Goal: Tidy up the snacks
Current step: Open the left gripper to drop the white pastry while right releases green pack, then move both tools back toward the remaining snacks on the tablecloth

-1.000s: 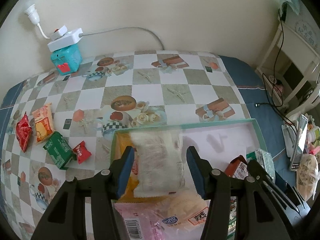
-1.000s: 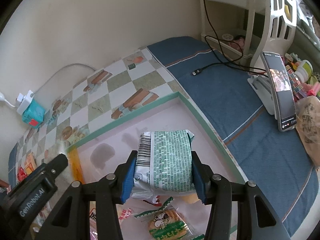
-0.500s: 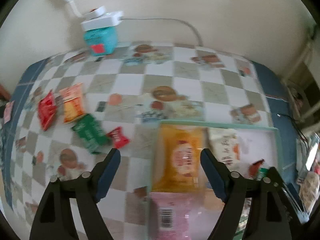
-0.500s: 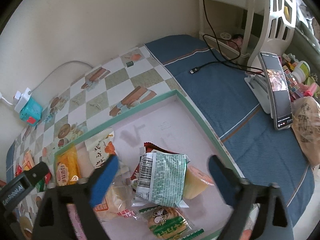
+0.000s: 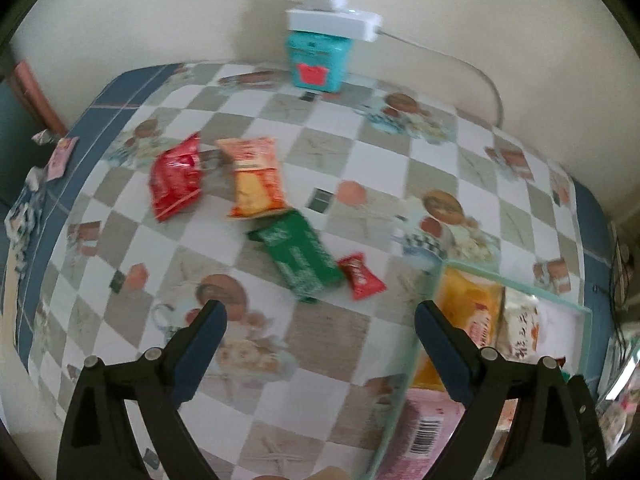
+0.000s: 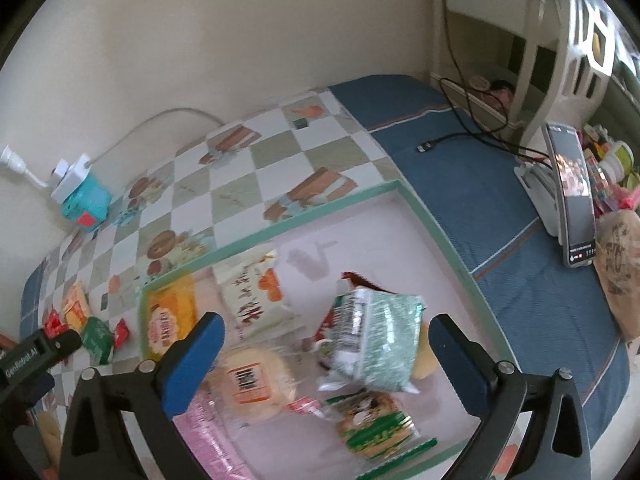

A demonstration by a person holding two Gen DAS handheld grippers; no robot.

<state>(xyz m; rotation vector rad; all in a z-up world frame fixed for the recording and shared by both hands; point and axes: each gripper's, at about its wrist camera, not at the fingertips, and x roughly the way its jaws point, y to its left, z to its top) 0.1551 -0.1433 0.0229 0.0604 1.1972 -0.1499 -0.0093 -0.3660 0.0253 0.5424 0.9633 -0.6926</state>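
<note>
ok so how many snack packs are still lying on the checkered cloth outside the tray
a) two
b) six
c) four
c: the left wrist view shows four loose on the cloth, the red bag, the orange bag, the green pack and the small red candy, all left of the tray.

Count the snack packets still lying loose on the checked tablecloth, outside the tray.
4, clustered left of the tray: red bag, orange bag, green packet, small red candy. Others may sit out of view.
</note>
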